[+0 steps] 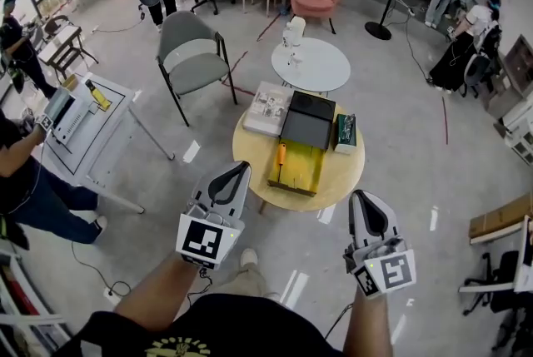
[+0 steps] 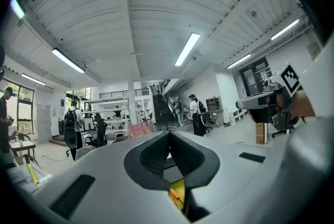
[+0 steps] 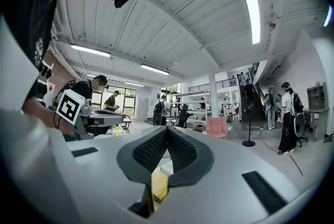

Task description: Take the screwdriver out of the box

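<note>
A round pale wooden table (image 1: 340,174) stands on the grey floor ahead of the person. On it lies an open yellow box with a black lid (image 1: 304,172) folded back at its far end, between a printed book (image 1: 267,108) and a small green carton (image 1: 346,132).

Both bare forearms reach forward side by side, each holding its tool level and aimed at the table. They stop short of the table's near edge.

The left grey hand-held gripper (image 1: 241,166) has its ribbed jaws pressed together at the tips with nothing between them. The right grey hand-held gripper (image 1: 359,196) is likewise closed and empty, and is well apart from the left one.

The orange-handled screwdriver (image 1: 282,156) lies inside the box along its left side, untouched.
</note>
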`<control>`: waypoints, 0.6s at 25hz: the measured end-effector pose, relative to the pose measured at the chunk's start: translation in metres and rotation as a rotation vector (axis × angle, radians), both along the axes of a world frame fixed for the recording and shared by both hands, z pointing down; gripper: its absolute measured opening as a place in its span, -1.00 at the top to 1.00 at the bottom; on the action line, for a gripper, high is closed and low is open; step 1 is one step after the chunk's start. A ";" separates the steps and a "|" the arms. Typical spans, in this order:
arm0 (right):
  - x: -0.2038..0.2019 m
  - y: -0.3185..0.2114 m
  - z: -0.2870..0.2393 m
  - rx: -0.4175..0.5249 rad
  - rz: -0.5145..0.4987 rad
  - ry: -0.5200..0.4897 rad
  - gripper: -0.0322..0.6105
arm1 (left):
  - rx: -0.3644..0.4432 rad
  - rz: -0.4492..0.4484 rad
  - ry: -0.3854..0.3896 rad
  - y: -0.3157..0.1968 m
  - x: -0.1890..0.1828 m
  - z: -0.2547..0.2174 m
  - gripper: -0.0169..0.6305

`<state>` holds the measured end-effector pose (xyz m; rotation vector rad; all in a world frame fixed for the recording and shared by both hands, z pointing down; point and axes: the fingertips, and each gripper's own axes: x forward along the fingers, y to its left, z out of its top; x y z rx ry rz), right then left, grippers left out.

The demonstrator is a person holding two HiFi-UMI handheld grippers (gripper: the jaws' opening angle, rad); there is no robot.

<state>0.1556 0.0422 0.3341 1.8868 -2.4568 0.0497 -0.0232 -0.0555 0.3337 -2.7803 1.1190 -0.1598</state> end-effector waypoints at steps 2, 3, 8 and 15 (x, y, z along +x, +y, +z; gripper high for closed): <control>0.001 -0.008 0.003 -0.005 0.005 -0.008 0.85 | -0.003 0.005 -0.011 -0.007 0.001 0.004 0.91; 0.003 -0.012 0.005 -0.008 0.010 -0.012 0.85 | -0.006 0.009 -0.014 -0.010 0.002 0.005 0.91; 0.010 -0.030 0.001 -0.014 0.013 -0.011 0.85 | -0.007 0.024 -0.002 -0.027 0.010 0.002 0.91; 0.015 -0.049 -0.016 0.007 0.021 0.012 0.85 | 0.010 0.051 -0.001 -0.049 0.019 -0.007 0.91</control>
